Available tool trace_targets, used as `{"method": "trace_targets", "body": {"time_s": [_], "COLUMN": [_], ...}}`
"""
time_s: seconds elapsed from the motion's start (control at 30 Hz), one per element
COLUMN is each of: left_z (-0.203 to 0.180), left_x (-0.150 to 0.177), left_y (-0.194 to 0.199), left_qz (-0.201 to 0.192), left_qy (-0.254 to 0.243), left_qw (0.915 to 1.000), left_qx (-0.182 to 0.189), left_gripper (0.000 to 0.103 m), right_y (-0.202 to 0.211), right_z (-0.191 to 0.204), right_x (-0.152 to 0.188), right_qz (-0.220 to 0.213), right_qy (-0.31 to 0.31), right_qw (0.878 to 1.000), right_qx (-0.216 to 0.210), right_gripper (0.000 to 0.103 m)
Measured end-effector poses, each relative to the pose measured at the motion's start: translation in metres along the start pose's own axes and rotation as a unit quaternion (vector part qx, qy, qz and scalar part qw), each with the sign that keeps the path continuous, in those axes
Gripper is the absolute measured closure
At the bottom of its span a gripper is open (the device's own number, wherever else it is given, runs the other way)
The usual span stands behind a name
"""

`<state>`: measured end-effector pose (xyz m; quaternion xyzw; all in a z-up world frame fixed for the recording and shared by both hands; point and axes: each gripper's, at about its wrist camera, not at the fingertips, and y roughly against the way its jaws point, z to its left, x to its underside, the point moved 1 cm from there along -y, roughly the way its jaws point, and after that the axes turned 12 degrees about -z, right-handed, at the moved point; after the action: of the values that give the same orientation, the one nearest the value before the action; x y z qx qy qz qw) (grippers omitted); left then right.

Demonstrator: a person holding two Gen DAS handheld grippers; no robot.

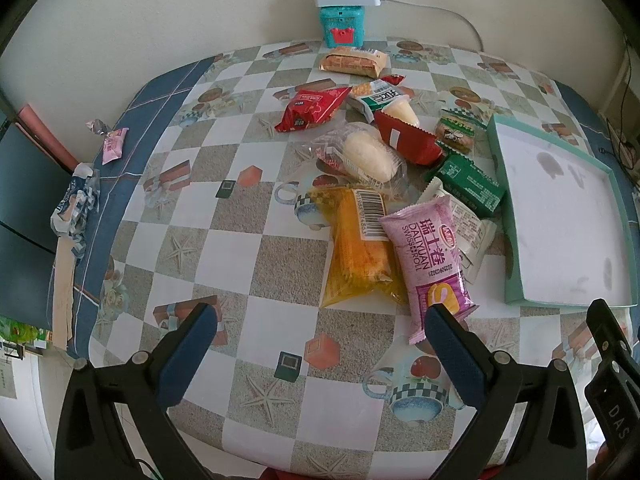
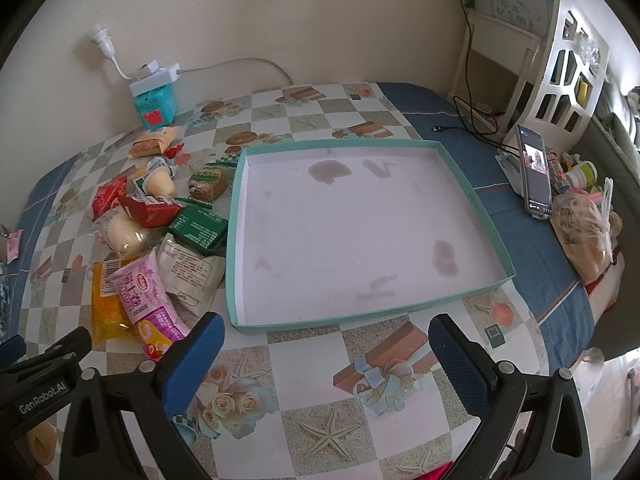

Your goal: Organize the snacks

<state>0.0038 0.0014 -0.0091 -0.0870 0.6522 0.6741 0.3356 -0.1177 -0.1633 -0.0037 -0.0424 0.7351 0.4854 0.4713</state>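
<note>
A pile of wrapped snacks lies on the checked tablecloth: a purple Swiss roll pack (image 1: pixel 434 258) (image 2: pixel 148 296), a yellow cake pack (image 1: pixel 360 252) (image 2: pixel 106 308), green packs (image 1: pixel 468 182) (image 2: pixel 198 230), red packs (image 1: pixel 310 108) (image 2: pixel 146 210) and a clear-wrapped bun (image 1: pixel 368 156) (image 2: pixel 124 234). A shallow teal-rimmed box (image 1: pixel 500 184) (image 2: pixel 234 240) with a stained white floor sits right of the pile and holds nothing. My left gripper (image 1: pixel 320 320) is open, just short of the purple pack. My right gripper (image 2: pixel 326 332) is open in front of the box's near edge.
A teal tin (image 1: pixel 342 26) (image 2: pixel 156 108) under a white power strip stands at the wall. A pink sweet (image 1: pixel 114 144) and a crumpled wrapper (image 1: pixel 76 208) lie at the table's left edge. A phone on a stand (image 2: pixel 534 172), a bagged bun (image 2: pixel 586 236) and a white shelf (image 2: pixel 560 48) are at right.
</note>
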Motion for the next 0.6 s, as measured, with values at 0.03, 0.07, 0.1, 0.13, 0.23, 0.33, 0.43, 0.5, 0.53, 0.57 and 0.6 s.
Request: {"method": "trace_targets", "body": {"time_s": [0.03, 0.07, 0.1, 0.13, 0.23, 0.33, 0.43, 0.5, 0.53, 0.57, 0.6], "left_z": [0.0001, 0.0003, 0.0003, 0.0002, 0.0003, -0.0001, 0.0004, 0.0012, 0.0016, 0.0017, 0.0017], "left_x": [-0.0001, 0.0003, 0.0014, 0.0014, 0.0025, 0.0044, 0.0028, 0.0025, 0.002, 0.0023, 0.0021], "left_y": [0.0001, 0.0002, -0.0004, -0.0006, -0.0013, -0.0027, -0.004, -0.0038, -0.0035, -0.0035, -0.0035], "left_qz": [0.0, 0.0, 0.0, 0.0, 0.001, 0.002, 0.005, 0.006, 0.007, 0.007, 0.006], "left_qy": [0.0, 0.0, 0.0, 0.0, 0.0, -0.001, -0.002, -0.002, -0.002, -0.002, -0.002], "left_qw": [1.0, 1.0, 1.0, 1.0, 1.0, 1.0, 1.0, 1.0, 1.0, 1.0, 1.0], "left_qx": [0.0, 0.0, -0.001, -0.001, -0.001, -0.002, -0.002, -0.002, -0.002, -0.002, -0.002], "left_gripper": [0.0, 0.0, 0.0, 0.0, 0.0, 0.0, 0.0, 0.0, 0.0, 0.0, 0.0], "right_y": [-0.0002, 0.0002, 0.0001, 0.0001, -0.0008, -0.0009, -0.0011, -0.0014, -0.0014, -0.0014, -0.0013], "right_z": [-0.0004, -0.0007, -0.0005, -0.0007, -0.0009, -0.001, 0.0001, -0.0001, -0.0002, -0.0003, -0.0004], "right_x": [0.0003, 0.0006, 0.0005, 0.0006, 0.0009, 0.0008, 0.0004, 0.0002, 0.0001, 0.0, 0.0001], "right_qz": [0.0, 0.0, 0.001, 0.001, 0.001, 0.002, 0.003, 0.003, 0.003, 0.004, 0.004], "right_qy": [0.0, 0.0, 0.0, 0.0, 0.0, 0.0, 0.0, -0.001, 0.0, 0.0, 0.0], "right_qw": [1.0, 1.0, 1.0, 1.0, 1.0, 1.0, 1.0, 1.0, 1.0, 1.0, 1.0], "right_qx": [0.0, 0.001, 0.001, 0.001, 0.002, 0.002, 0.003, 0.005, 0.005, 0.004, 0.004], "right_gripper": [0.0, 0.0, 0.0, 0.0, 0.0, 0.0, 0.0, 0.0, 0.0, 0.0, 0.0]}}
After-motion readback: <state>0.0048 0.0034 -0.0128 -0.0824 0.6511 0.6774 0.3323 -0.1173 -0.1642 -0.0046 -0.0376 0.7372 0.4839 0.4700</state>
